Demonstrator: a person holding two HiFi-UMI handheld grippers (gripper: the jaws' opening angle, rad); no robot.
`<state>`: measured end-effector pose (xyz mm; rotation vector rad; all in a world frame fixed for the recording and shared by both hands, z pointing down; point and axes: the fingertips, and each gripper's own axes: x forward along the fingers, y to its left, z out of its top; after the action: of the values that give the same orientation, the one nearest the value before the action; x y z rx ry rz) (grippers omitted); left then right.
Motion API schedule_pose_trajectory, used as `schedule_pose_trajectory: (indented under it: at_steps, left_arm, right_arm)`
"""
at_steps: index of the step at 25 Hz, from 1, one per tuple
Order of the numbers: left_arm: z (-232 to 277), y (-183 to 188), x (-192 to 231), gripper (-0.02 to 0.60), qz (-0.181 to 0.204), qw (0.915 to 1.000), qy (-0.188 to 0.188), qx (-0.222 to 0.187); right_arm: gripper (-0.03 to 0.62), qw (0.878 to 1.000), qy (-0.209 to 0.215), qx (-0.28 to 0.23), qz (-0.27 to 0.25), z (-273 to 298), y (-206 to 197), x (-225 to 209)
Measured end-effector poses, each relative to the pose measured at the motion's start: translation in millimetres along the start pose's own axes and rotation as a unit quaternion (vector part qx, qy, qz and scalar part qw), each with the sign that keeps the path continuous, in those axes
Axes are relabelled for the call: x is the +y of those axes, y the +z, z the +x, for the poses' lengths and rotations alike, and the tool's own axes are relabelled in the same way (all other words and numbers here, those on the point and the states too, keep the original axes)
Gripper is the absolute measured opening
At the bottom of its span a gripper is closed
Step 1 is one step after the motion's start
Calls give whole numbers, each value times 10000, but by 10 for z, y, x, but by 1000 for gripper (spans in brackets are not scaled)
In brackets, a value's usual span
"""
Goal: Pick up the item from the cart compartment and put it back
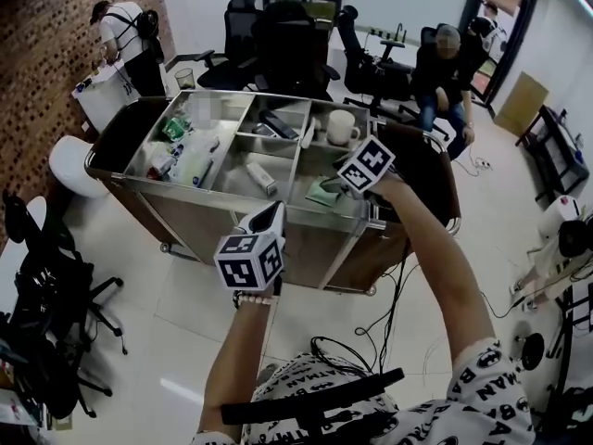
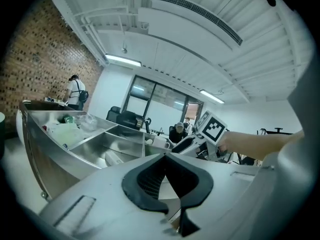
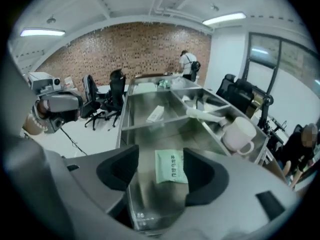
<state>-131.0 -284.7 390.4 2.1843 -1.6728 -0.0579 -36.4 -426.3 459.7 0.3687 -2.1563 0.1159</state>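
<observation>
**Right gripper spread over the green packet**

Nearest the person, the left gripper (image 1: pixel 267 219) hangs just short of the front rim of the cart (image 1: pixel 185 191), its jaws pressed together on nothing. Beyond it, at about one o'clock, the right gripper (image 3: pixel 160 171) hovers over the front right compartment (image 3: pixel 145 149) with its jaws spread wide. The green packet (image 3: pixel 171 166) lies flat on the steel floor between them, not pinched. Farther back, at twelve o'clock from the packet, a white mug (image 1: pixel 341 126) stands in the next compartment.

white mug (image 1: pixel 341 126): upright | black office chairs (image 1: pixel 289 44): at back | seated person (image 1: pixel 443 77): far right | brick wall (image 1: pixel 46 35): left
</observation>
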Motion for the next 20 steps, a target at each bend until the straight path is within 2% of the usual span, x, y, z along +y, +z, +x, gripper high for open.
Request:
schedule_pose_trajectory:
  at_steps: [5,8,13,20]
  left_arm:
    - [36,-100,54,2,-114,9999,95,72]
    - [25,-180,67,2,-173,9997,138,106]
    - [-54,-373,127,2,-359,9989,235,164]
    - [-126,-443,226,2,-496,9981,332,116]
  right_arm:
    - [293,9891,356,1370,-416,445,-274,-84]
    - [293,9790,287,1919,-625,588,-360,-142]
    - [291,9651,285,2498,-734,762,-487,-175]
    - [282,9516,417,2969,-678,915,-657,-186]
